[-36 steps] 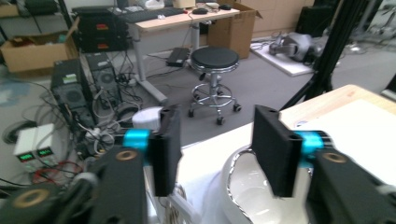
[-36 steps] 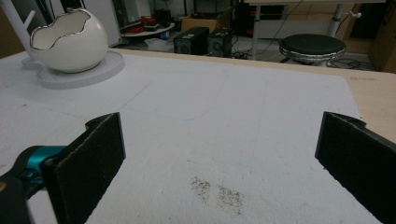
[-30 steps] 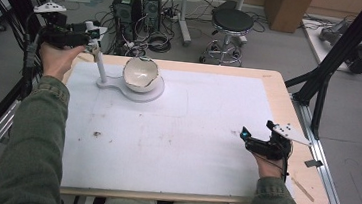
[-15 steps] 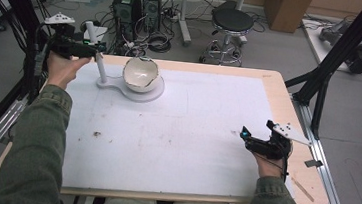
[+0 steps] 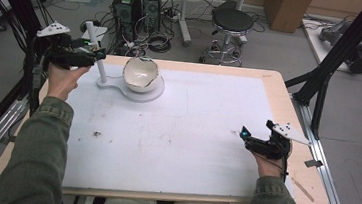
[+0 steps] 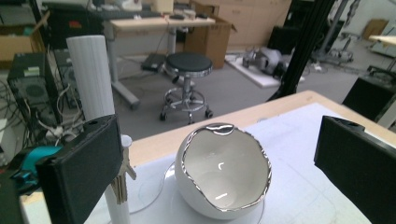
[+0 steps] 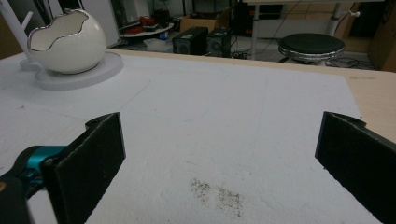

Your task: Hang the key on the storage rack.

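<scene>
1. Two grippers work over a white sheet (image 5: pixel 176 131) on the table in the high view. The left gripper (image 5: pixel 85 55) hovers at the far left corner, beside a white post (image 5: pixel 97 54), and its jaws have just been opening with nothing between them. An egg-shaped bowl (image 5: pixel 140 73) sits on a round white stand (image 5: pixel 147 93) just right of the post. The right gripper (image 5: pixel 258 142) rests near the right edge, well apart from the bowl.
2. In the left gripper view, the jaws stand spread wide. The bowl (image 6: pixel 224 170) lies between and beyond them, untouched, and the post (image 6: pixel 93 79) rises behind the left jaw.
3. In the right gripper view, the jaws are spread wide over bare sheet (image 7: pixel 224 126). The bowl (image 7: pixel 65 42) stands far off at upper left.
</scene>
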`<state>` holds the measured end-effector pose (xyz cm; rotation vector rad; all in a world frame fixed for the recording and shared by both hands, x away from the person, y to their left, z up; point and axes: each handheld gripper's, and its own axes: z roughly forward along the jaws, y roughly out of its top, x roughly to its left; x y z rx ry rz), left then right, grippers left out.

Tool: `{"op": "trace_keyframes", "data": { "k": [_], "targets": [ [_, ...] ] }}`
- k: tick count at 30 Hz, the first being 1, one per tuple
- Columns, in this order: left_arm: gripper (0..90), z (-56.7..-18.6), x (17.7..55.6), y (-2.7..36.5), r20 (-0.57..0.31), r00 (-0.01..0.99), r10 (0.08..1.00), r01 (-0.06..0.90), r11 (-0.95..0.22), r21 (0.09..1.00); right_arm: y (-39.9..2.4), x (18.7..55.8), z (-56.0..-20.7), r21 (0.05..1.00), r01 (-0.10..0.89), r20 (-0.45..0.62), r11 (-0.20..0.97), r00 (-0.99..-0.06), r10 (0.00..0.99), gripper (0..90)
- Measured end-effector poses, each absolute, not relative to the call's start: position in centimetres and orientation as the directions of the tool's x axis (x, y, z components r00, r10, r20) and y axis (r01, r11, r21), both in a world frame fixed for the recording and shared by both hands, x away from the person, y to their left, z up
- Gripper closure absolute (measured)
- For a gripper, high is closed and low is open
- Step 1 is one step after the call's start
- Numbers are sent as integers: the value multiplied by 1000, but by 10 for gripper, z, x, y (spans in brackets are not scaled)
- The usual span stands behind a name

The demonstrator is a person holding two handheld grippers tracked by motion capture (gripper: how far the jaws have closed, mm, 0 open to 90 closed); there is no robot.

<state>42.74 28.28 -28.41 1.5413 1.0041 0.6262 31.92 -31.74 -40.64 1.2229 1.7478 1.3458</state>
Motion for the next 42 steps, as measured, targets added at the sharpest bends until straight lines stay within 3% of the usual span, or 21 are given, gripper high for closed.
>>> {"op": "trace_keyframes", "data": {
  "k": [13, 38, 42],
  "targets": [
    [16, -294, 415, 278, -95, 481, 872, 255, -36, 966, -318, 320, -406, 953, 299, 66, 58, -389, 919, 5],
    [16, -333, 395, 295, -180, 445, 877, 284, 52, 957, -316, 320, -407, 951, 305, 72, 55, -388, 919, 5],
    [16, -335, 392, 291, -162, 453, 877, 282, 32, 959, -316, 320, -407, 952, 301, 67, 58, -389, 919, 5]
  ]
}}
